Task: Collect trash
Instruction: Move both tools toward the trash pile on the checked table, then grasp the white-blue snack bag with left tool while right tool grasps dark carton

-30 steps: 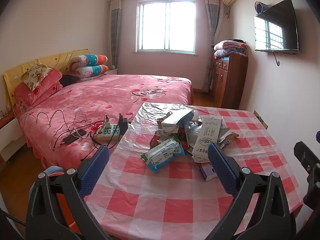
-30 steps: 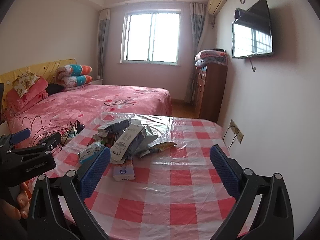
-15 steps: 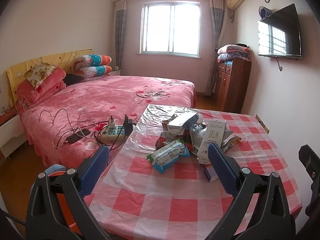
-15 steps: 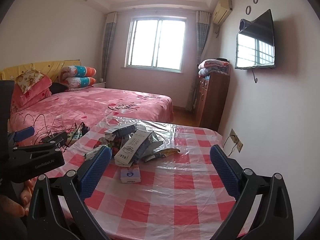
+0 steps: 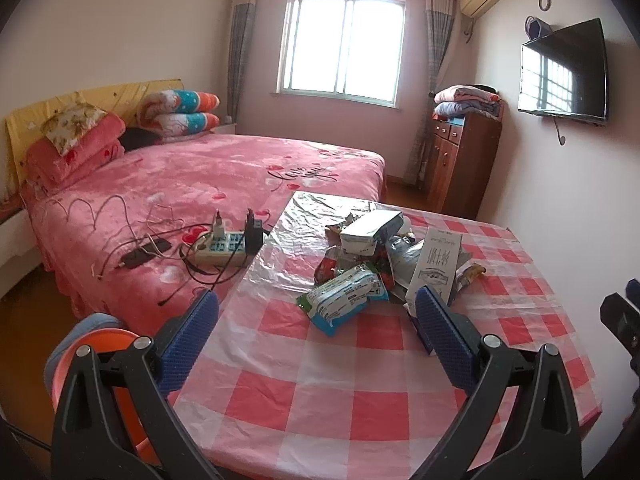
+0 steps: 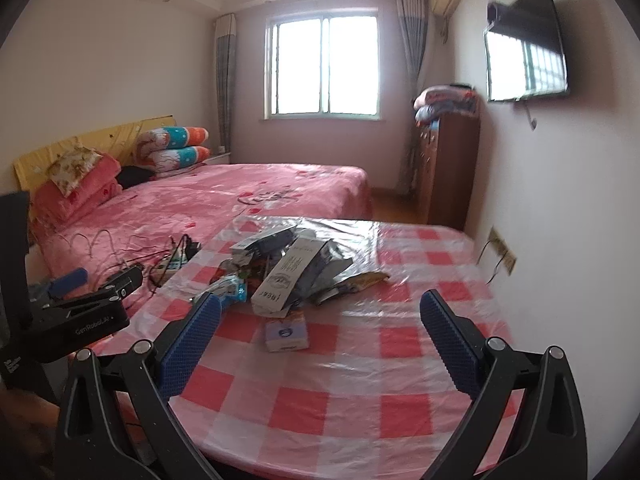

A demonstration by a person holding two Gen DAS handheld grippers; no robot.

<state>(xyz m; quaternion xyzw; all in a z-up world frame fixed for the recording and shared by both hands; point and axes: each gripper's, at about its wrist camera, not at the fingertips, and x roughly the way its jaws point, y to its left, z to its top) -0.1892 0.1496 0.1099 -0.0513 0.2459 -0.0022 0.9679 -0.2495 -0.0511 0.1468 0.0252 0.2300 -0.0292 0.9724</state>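
Two grippers hover at the near edge of a table (image 5: 360, 392) covered in a red-and-white checked cloth under clear plastic. The left gripper (image 5: 316, 320) has its blue-padded fingers (image 5: 188, 332) spread wide with nothing between them; the right gripper (image 6: 316, 320) is likewise wide apart and holds nothing.

The trash pile (image 5: 384, 256) sits on the far half of the table, well apart from both grippers. It is a loose heap of crumpled wrappers and flattened cartons. Nearest on the left lies a soft white, green and blue wipes pack (image 5: 344, 292), tilted. A tall white carton (image 5: 436, 260) with dark printing leans at the right of the heap, and a white and grey box (image 5: 370, 232) rests on top at the far side. A yellow-brown snack wrapper (image 5: 470, 272) pokes out on the right. In the right wrist view a small pale blue box (image 6: 286, 332) lies flat on the cloth just near of the heap, apart from it; its print is too blurred to read, possibly a tissue pack.

Left of the table stands a bed (image 5: 192, 184) with a pink cover, and a power strip (image 5: 220, 246) with tangled cables lies on it close to the table edge. An orange bin (image 5: 100, 344) shows at the lower left below the left gripper.
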